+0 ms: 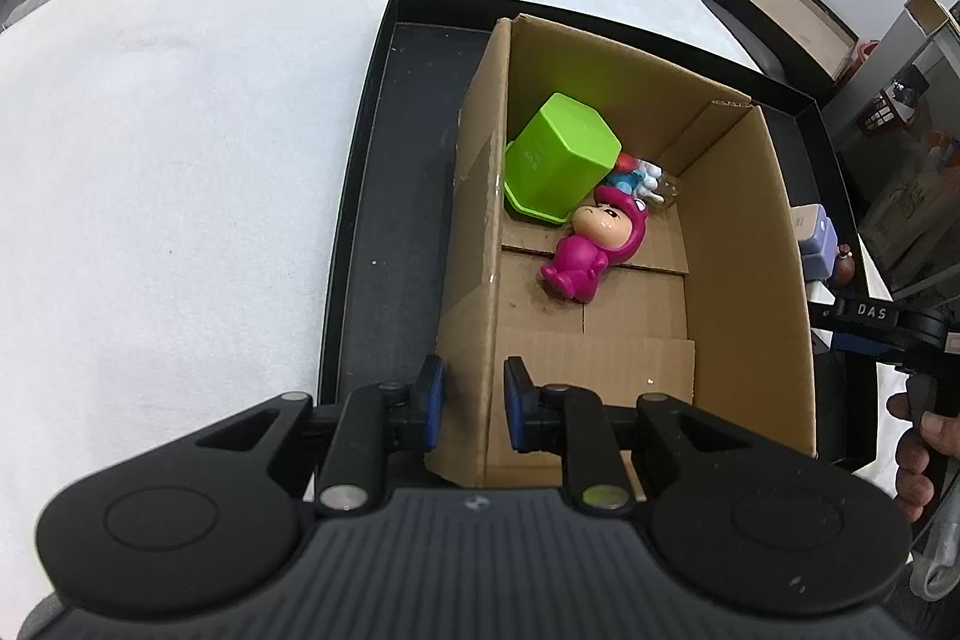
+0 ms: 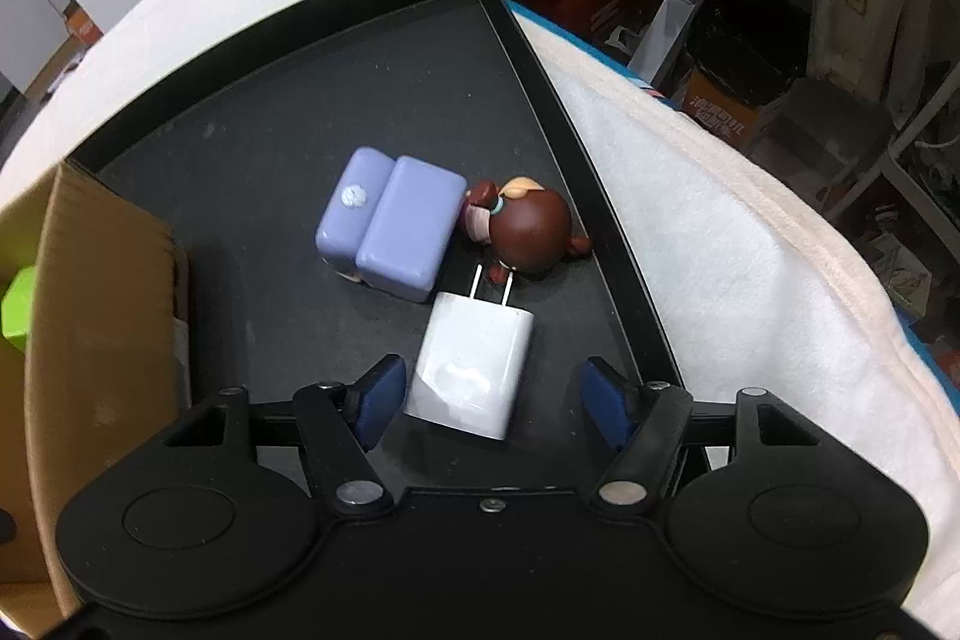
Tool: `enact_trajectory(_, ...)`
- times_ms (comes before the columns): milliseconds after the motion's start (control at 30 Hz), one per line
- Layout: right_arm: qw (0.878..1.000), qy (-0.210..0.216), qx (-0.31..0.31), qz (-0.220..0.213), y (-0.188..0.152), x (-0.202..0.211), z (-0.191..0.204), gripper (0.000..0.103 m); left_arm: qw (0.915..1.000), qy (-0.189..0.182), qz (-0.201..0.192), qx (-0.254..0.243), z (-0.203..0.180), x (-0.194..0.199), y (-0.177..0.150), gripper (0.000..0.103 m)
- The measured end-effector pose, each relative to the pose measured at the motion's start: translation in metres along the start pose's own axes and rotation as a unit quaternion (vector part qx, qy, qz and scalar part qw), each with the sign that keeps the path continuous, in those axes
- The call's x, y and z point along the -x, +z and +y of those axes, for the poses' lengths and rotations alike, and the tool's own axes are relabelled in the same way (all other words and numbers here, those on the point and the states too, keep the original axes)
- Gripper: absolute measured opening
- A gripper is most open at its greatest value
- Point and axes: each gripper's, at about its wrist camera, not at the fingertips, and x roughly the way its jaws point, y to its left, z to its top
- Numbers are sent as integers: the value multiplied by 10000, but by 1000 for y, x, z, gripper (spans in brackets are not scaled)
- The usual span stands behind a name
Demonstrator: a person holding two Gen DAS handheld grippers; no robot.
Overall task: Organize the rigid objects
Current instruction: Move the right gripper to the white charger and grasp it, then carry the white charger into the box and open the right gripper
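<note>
Your left claw (image 1: pixel 474 403) straddles the near wall of the cardboard box (image 1: pixel 744 244), pads narrowly apart either side of it; whether they pinch it, you cannot tell. Inside lie a green cup (image 1: pixel 555 160) and a pink figurine (image 1: pixel 585 250). Your right claw (image 2: pixel 489 400) is spread wide around the white charger (image 2: pixel 471 370) on the black tray (image 2: pixel 252 160), gripping nothing, near a purple case (image 2: pixel 390 220) and a brown figurine (image 2: pixel 528 226).

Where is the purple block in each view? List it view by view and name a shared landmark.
Left wrist: purple block peeks out at the right edge, behind the cardboard box wall.
Right wrist: purple block lies mid-frame on the black tray, beside the brown figurine.
Shared landmark: the cardboard box.
</note>
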Motion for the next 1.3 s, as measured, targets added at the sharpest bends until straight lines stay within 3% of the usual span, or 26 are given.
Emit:
enact_trajectory(100, 9997, -97, 226, -20, -3, 0, 4, 37, 10000, -11, -3, 23, 0, 0, -1, 19)
enact_trajectory(433, 9996, 201, 128, -137, -11, 29, 3, 36, 10000, -37, -26, 1, 1, 0, -4, 19)
enact_trajectory(1300, 9939, 471, 745, -669, 1, 111, 79, 36, 9989, -402, -64, 212, 15, 5, -7, 19)
